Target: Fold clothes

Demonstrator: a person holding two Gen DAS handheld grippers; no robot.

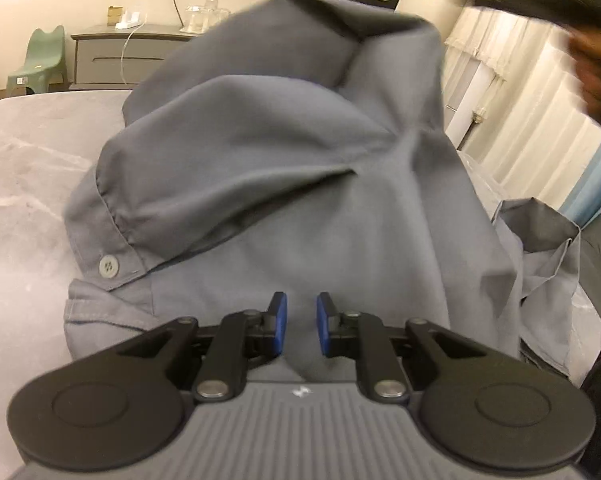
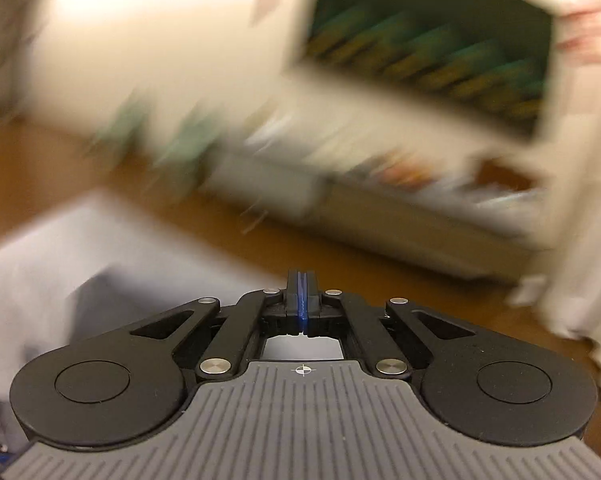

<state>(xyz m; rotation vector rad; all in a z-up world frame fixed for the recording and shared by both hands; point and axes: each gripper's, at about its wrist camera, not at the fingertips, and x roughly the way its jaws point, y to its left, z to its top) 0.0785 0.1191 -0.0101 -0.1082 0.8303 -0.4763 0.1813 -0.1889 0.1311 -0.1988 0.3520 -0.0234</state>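
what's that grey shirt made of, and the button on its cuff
Grey shirt: likely a thin woven cotton or blend, matte; it drapes in soft folds with stitched seams. Button: probably plastic, pale grey with a slight sheen and small sewing holes.

The left gripper points downward at a slant, its blue pads standing a narrow way apart with nothing pinched between them. The right gripper has its pads pressed flat together, empty, and aims out level across the room. In the left wrist view a blurred hand shows at upper right.
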